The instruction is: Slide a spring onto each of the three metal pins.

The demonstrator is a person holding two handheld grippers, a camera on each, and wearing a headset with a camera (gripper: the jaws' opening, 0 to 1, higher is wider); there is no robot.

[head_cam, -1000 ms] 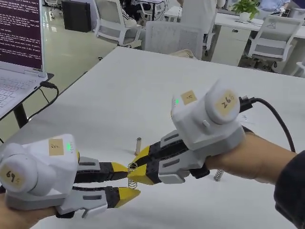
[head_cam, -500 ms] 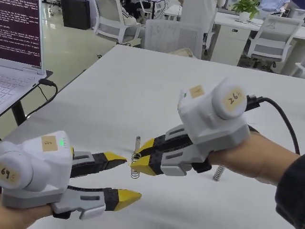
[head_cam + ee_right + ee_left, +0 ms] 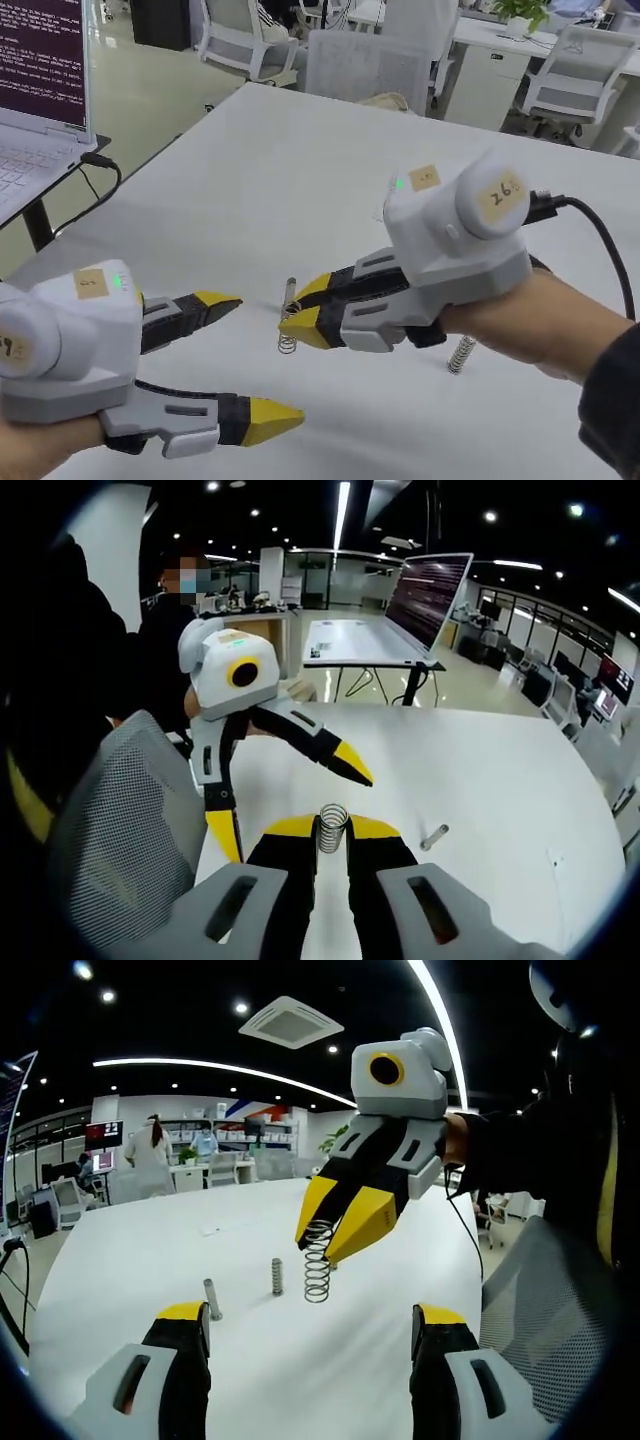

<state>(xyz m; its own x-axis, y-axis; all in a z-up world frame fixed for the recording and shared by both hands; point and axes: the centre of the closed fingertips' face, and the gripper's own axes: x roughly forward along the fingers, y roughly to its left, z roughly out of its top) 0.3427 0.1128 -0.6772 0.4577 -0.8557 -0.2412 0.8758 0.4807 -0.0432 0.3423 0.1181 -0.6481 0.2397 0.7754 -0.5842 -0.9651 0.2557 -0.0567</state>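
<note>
My right gripper point(image 3: 296, 326) is shut on the top of a small steel spring point(image 3: 288, 338), which hangs upright just above the white table point(image 3: 300, 180). A bare metal pin point(image 3: 291, 291) stands just beyond the spring. The left gripper view shows the spring point(image 3: 317, 1261) in the right gripper point(image 3: 322, 1248), the bare pin point(image 3: 210, 1298), and a second spring point(image 3: 277, 1275) upright. That second spring point(image 3: 460, 354) sits behind my right hand. My left gripper point(image 3: 250, 360) is open and holds nothing, left of the held spring. The spring point(image 3: 333, 828) sits between my right gripper's point(image 3: 335, 830) jaws.
A laptop point(image 3: 40, 80) with a lit screen stands off the table's left edge, a cable point(image 3: 95, 190) hanging from it. Office chairs point(image 3: 360, 65) and desks line the far side. A black cable point(image 3: 600, 260) trails from my right gripper.
My left gripper has opened wider and drawn back from the spring. My right gripper has carried the spring closer to the bare pin.
</note>
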